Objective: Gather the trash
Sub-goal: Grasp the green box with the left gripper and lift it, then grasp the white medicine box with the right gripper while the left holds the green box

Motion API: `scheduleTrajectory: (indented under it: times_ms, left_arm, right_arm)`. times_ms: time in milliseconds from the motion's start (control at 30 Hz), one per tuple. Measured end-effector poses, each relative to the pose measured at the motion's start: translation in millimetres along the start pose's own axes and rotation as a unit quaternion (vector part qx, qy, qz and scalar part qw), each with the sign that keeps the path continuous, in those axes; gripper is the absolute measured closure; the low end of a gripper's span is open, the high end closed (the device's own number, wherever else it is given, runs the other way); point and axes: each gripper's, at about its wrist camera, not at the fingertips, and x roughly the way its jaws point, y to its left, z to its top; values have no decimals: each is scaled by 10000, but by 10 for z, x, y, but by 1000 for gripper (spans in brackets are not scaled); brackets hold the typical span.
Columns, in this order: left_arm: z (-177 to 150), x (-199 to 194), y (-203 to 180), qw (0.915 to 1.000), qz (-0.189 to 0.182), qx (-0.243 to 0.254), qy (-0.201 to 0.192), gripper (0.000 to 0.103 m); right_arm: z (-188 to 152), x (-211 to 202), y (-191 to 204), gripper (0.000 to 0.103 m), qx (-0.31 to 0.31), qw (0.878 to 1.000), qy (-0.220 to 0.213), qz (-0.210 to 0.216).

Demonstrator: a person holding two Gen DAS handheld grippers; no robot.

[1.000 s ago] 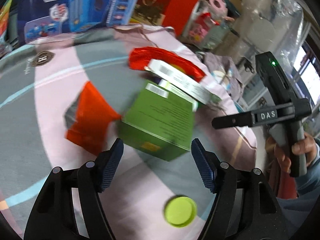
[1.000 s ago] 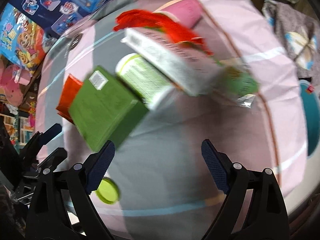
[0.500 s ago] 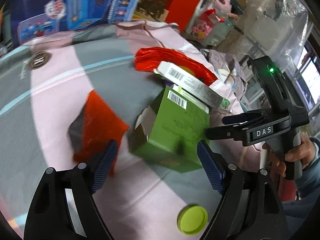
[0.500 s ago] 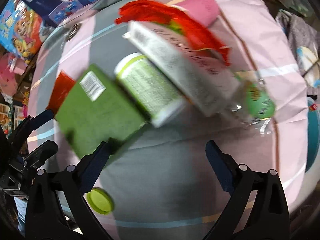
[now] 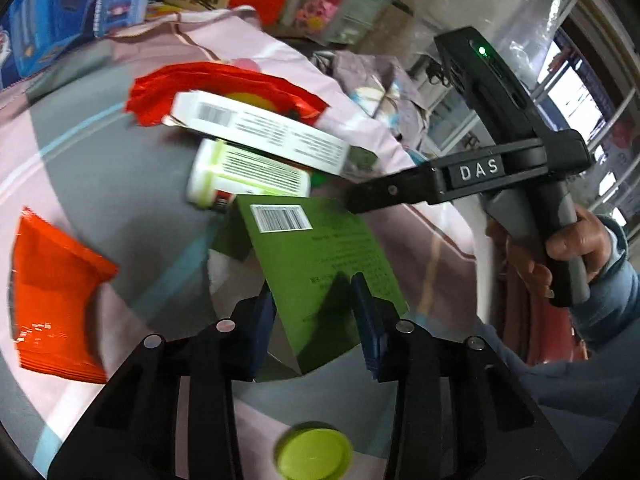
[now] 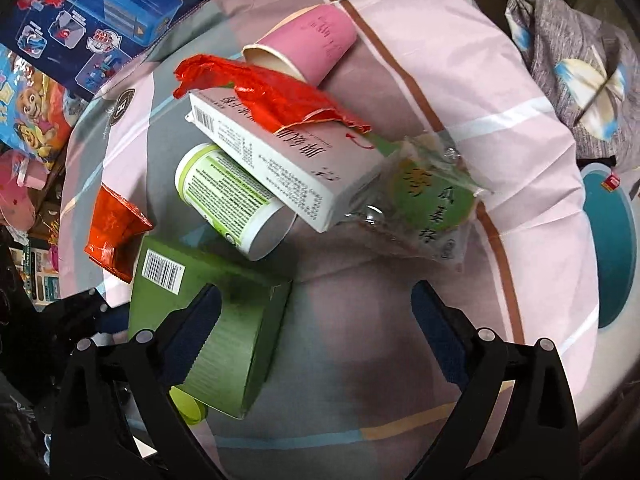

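Note:
My left gripper [image 5: 314, 320] is shut on the near end of a green box [image 5: 320, 260], tilted up off the cloth. The same box [image 6: 224, 320] lies at lower left in the right wrist view. My right gripper [image 6: 316, 320] is open and empty, hovering beside the box; it also shows in the left wrist view [image 5: 372, 196]. Behind lie a white carton [image 6: 272, 164], a green-labelled tube [image 6: 232, 208], a red wrapper [image 6: 272, 96], a pink cup [image 6: 304, 46], a clear green-printed packet [image 6: 428, 200] and an orange pouch [image 5: 56, 292].
A lime lid [image 5: 314, 458] lies on the pink and grey cloth [image 6: 460, 92] near my left gripper. A teal bin [image 6: 612, 248] sits beyond the right edge. Toy boxes [image 6: 92, 20] and grey clothing [image 6: 572, 52] surround the table.
My left gripper moved forward and closed on the green box, tilting it up. My right gripper came closer to the pile, still open.

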Motion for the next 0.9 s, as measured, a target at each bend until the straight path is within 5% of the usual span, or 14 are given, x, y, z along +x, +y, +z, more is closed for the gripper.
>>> scheduleTrajectory:
  times_ms: [133,267,300,367,533,700,900]
  left_arm:
    - [46,237,30,9989,-211,-342,220,52]
    - [61,393,5,9953,-572,-723,280,51]
    - [50,418,-45,9957,-560,-696,263,54]
    - [36,411,-207,9970,-579,-503,130,80]
    - [78,131,-352,9980,-3,-511,-360,102]
    - [151,-294,-212,9901,856,-703,-859,102]
    - [226,-467,159,9805,1201,-1215,-975,102]
  right_arm:
    - [-15,-6,-53,11,41,10000,-49,-12]
    - [-63,-74,-170,11,91,9998,-157,-59]
    - [-69,-86,-192,11,103,9998,-175,-69]
    - [-63,-117,-239,11,163,9995,-248,-118]
    - [-48,-230,-333,11,204,9986,-437,-205]
    - [49,-302,-188,13,-146,9962,-730,-447]
    - [148,-52,297,42,-1361,9797,-749,-1268]
